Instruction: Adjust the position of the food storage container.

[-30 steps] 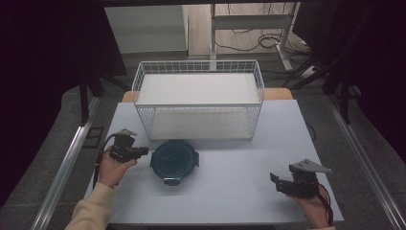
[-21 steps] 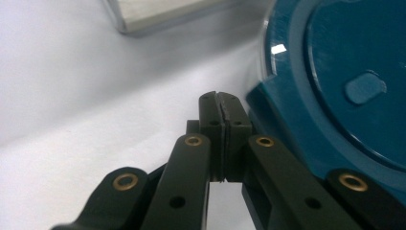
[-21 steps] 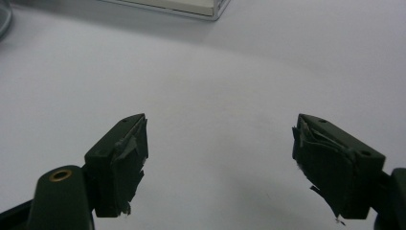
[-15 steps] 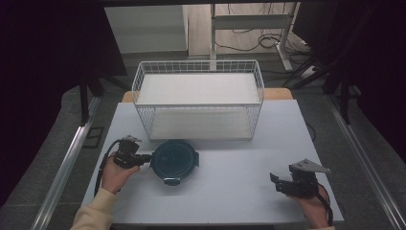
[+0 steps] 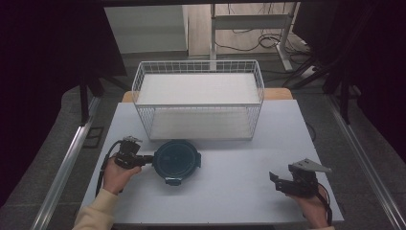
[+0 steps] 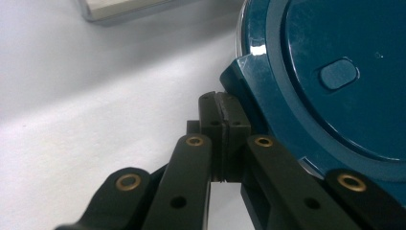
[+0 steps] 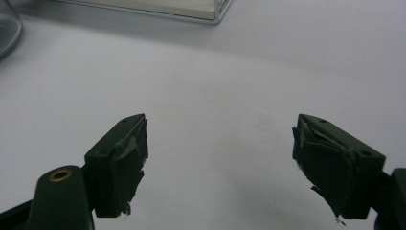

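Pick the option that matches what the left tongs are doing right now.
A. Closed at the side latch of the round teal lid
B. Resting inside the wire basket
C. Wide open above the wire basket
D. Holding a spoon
A: the left tongs have their jaws pressed together right at the side latch of the round teal lid, with no gap between them.

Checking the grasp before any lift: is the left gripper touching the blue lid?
Touching. In the left gripper view, the shut left gripper presses against the side tab of the blue lid.

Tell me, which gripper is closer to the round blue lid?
Left. The left gripper sits shut against the blue lid's left edge; the right gripper rests open, far off to its right.
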Demonstrator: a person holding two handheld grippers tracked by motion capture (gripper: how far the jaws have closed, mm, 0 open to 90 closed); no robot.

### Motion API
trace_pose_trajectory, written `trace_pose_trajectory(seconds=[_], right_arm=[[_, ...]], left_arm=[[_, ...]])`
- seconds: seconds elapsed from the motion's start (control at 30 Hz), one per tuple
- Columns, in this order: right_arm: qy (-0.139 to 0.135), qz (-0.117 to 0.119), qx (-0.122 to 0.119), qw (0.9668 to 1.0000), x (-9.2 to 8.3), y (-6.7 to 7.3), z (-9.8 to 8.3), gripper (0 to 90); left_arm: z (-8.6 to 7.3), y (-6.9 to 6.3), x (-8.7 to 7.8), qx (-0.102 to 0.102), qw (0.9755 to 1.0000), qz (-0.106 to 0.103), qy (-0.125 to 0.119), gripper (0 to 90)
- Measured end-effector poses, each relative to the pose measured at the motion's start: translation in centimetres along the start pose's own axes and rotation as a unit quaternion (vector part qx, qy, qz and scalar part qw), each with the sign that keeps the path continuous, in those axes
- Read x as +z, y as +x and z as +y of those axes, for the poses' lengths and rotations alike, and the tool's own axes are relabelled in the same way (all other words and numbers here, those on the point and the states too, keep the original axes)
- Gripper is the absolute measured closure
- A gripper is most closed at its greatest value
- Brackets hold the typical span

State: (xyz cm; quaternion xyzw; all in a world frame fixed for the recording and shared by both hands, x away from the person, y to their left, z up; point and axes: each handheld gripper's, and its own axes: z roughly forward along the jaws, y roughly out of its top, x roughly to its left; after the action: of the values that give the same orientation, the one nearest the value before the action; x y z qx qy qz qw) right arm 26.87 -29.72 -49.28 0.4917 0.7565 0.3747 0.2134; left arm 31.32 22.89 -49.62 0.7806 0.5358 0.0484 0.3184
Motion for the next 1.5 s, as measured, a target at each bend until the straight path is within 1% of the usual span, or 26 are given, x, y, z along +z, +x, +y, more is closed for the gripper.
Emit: trace_pose_trajectory(seconds=[0.3,0.43,0.47,0.5,0.6,0.7,0.77,0.8,0.87,0.9,0.93,0.97,1.03,1.07,1.1,1.13,1.17,1.23,1.27,1.3,1.33,1.37,1.5], right_arm=[[0.002,-0.002,-0.002,1.0000,0.0,0.0,0.0,19.7],[0.003,-0.003,-0.002,1.0000,0.1,0.0,0.0,19.7],[0.003,-0.002,-0.003,1.0000,0.0,0.0,0.0,19.7],[0.003,-0.002,-0.003,1.0000,0.0,0.0,0.0,19.7],[0.003,-0.003,-0.002,1.0000,0.1,0.0,0.0,19.7],[0.003,-0.003,-0.003,1.0000,0.1,0.0,0.0,19.7],[0.003,-0.003,-0.003,1.0000,0.0,0.0,-0.1,19.7],[0.003,-0.003,-0.003,1.0000,0.0,0.0,-0.1,19.7],[0.003,-0.004,-0.002,1.0000,0.0,-0.1,-0.1,19.7],[0.003,-0.004,-0.002,1.0000,0.0,-0.1,-0.1,19.7],[0.003,-0.003,-0.003,1.0000,0.0,-0.1,-0.1,19.7],[0.003,-0.003,-0.003,1.0000,0.0,-0.1,-0.1,19.7],[0.004,-0.003,-0.003,1.0000,0.1,-0.1,-0.1,19.7],[0.004,-0.003,-0.004,1.0000,0.1,0.0,-0.1,19.7],[0.004,-0.003,-0.004,1.0000,0.1,0.0,-0.1,19.7],[0.004,-0.003,-0.004,1.0000,0.1,0.0,-0.1,19.7],[0.004,-0.003,-0.004,1.0000,0.1,0.0,-0.1,19.7],[0.004,-0.003,-0.004,1.0000,0.1,0.0,-0.1,19.7],[0.004,-0.003,-0.004,1.0000,0.1,-0.1,-0.1,19.7],[0.004,-0.003,-0.004,1.0000,0.1,-0.1,-0.1,19.7],[0.005,-0.003,-0.003,1.0000,0.1,-0.1,-0.1,19.7],[0.005,-0.003,-0.003,1.0000,0.1,-0.1,-0.1,19.7],[0.005,-0.003,-0.003,1.0000,0.1,-0.1,-0.1,19.7]], left_arm=[[0.1,-0.5,0.4,-0.003,0.9999,-0.011,-0.002,90.0],[0.2,-0.8,0.6,-0.002,0.9999,-0.015,-0.002,90.0],[0.2,-1.0,0.7,0.001,0.9998,-0.020,0.001,90.0],[0.2,-1.0,0.7,0.001,0.9998,-0.020,0.001,90.0],[0.3,-1.4,1.0,0.005,0.9996,-0.028,0.004,90.0],[0.4,-1.9,1.3,0.005,0.9993,-0.038,0.004,90.0],[0.5,-2.2,1.4,0.007,0.9991,-0.041,0.004,90.0],[0.6,-2.3,1.5,0.012,0.9991,-0.041,0.006,90.0],[0.6,-2.7,1.7,0.011,0.9991,-0.042,0.004,90.0],[0.7,-2.8,1.7,0.015,0.9989,-0.043,0.006,90.0],[0.7,-3.2,1.9,0.013,0.9988,-0.047,0.005,90.0],[0.7,-3.2,1.9,0.013,0.9988,-0.047,0.005,90.0],[0.8,-3.5,1.9,0.024,0.9985,-0.048,0.010,90.0],[0.9,-4.0,2.1,0.028,0.9981,-0.054,0.012,90.0],[0.9,-4.0,2.1,0.028,0.9981,-0.054,0.012,90.0],[0.9,-4.3,2.3,0.027,0.9979,-0.059,0.009,90.0],[1.0,-4.7,2.4,0.035,0.9974,-0.062,0.013,90.0],[1.0,-5.0,2.5,0.038,0.9971,-0.065,0.014,90.0],[1.1,-5.4,2.6,0.044,0.9965,-0.069,0.017,90.0],[1.1,-5.4,2.6,0.044,0.9965,-0.069,0.017,90.0],[1.1,-5.9,2.8,0.050,0.9958,-0.075,0.021,90.0],[1.1,-5.9,2.8,0.050,0.9958,-0.075,0.021,90.0],[1.2,-6.6,3.1,0.054,0.9951,-0.079,0.023,90.0]])
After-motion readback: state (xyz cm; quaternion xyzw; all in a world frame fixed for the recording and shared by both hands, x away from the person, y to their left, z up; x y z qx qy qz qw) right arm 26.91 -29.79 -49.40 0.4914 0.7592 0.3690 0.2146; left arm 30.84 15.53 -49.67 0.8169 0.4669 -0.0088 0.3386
